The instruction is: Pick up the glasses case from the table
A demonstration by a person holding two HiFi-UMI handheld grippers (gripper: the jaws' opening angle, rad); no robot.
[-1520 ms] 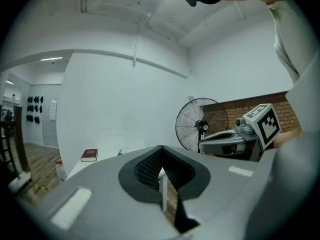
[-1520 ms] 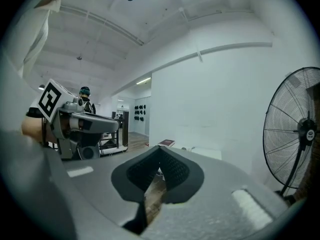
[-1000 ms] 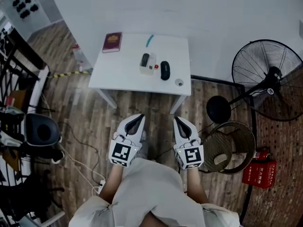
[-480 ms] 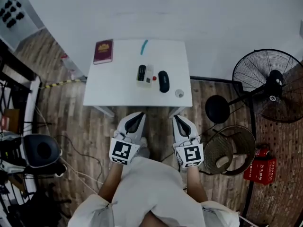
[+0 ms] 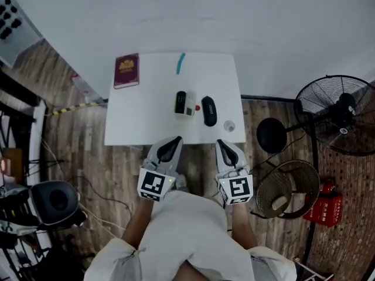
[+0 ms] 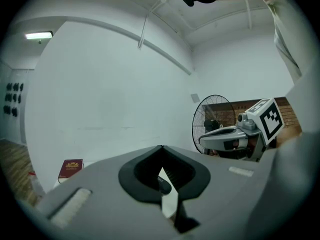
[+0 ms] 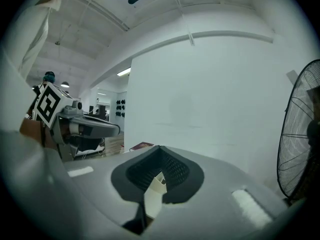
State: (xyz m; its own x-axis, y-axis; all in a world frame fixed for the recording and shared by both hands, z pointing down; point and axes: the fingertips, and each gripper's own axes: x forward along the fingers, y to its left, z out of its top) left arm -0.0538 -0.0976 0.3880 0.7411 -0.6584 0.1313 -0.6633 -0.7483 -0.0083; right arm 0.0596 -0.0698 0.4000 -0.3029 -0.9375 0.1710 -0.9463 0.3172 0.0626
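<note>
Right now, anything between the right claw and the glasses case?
Nothing visible. The right claw, shut, is at the near edge of the table; only bare tabletop lies between it and the glasses case. A small round object sits just right of the case, off that line.

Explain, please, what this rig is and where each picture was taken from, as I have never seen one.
There is no robot: a person holds a two-jaw gripper in each hand. The overhead picture is taken from the person's head; the other two come from cameras riding on the left gripper and right gripper, looking along their jaws. Both are shut and empty, near the white table. On it lie a dark red book, a slim teal stick, a white box and the black oval glasses case, untouched.
</note>
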